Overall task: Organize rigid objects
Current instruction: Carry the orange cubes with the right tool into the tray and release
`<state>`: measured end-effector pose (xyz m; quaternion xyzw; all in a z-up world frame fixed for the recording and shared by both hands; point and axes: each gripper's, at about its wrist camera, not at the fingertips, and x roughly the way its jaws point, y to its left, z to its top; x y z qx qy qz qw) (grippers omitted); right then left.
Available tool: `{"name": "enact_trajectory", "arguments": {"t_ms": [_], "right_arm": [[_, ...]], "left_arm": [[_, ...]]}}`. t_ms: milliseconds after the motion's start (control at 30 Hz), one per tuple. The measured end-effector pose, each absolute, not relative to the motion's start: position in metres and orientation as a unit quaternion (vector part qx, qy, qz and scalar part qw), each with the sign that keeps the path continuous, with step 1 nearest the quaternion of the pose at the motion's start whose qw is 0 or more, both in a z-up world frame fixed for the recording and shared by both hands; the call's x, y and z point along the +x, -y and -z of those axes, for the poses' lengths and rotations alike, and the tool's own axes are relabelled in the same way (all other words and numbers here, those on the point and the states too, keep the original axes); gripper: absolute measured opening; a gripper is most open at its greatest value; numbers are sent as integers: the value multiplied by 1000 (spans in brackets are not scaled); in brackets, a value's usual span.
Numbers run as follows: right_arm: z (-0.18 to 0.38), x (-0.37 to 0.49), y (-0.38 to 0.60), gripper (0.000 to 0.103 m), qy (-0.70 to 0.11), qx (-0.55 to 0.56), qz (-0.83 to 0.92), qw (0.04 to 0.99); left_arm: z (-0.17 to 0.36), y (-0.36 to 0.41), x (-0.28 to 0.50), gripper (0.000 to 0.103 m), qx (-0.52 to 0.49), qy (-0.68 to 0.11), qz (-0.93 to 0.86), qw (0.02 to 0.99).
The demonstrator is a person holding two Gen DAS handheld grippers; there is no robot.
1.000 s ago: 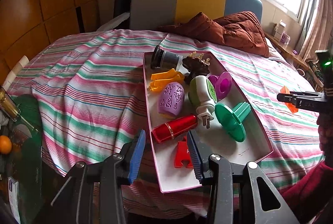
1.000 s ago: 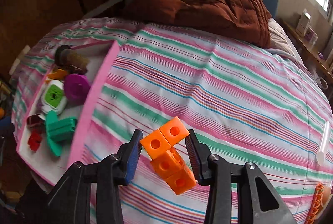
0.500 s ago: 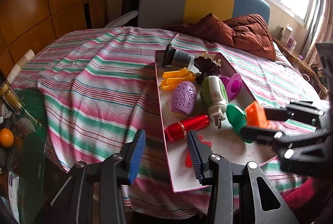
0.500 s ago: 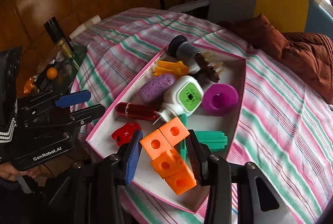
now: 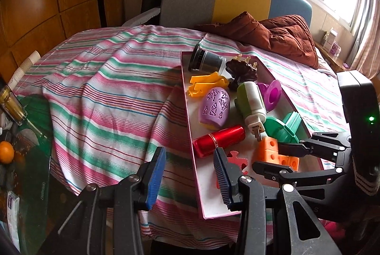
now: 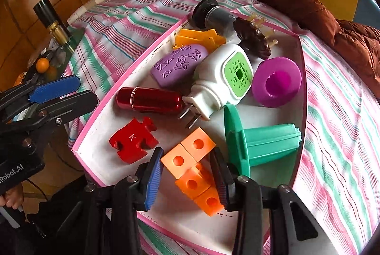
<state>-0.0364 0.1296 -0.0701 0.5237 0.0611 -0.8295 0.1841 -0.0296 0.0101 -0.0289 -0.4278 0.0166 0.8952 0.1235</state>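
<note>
A pink-rimmed white tray (image 6: 87, 131) (image 5: 187, 98) lies on the striped bed. My right gripper (image 6: 187, 174) is shut on a cluster of orange cubes (image 6: 192, 167) and holds it low over the tray's near end, between a red puzzle piece (image 6: 133, 138) and a green spool (image 6: 261, 138). In the left wrist view the right gripper (image 5: 273, 157) holds the orange cubes (image 5: 268, 150) over the tray. My left gripper (image 5: 187, 174) is open and empty, by the tray's left front corner.
The tray also holds a red cylinder (image 6: 149, 98), a white and green plug (image 6: 220, 81), a purple egg shape (image 6: 178, 65), a magenta spool (image 6: 275, 81), a yellow piece (image 6: 199, 39) and a dark jar (image 6: 213, 13). A glass table with a bottle (image 5: 11, 105) and an orange (image 5: 6, 151) stands on the left.
My right gripper has carried the orange cubes from over the bedspread to low over the tray's near end. My left gripper stays open, and its view has shifted slightly.
</note>
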Motion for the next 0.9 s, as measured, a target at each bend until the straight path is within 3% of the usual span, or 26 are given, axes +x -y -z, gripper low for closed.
{"name": "enact_trajectory", "arguments": {"t_ms": [567,767,833,867,900], "right_arm": [[64,-29,-141,43,-34,515,840,167],[39,-13,-153,47,-17,457,876,153],[30,-8,-160,53,-12,436,890,131],[27,-7,-163,54,-9,428,896,118],[24,-6,-167,54,-5,422,900,108]], "left_arm": [[27,-9,-28,48,-424,-18,-898,116],[17,-11,-24,71,-403,-15,-909,106],[12,-12,-22,97,-399,-8,-912,98],[10,-14,-21,103,-395,-7,-914,93],[7,-14,-19,103,-387,-4,-918,92]]}}
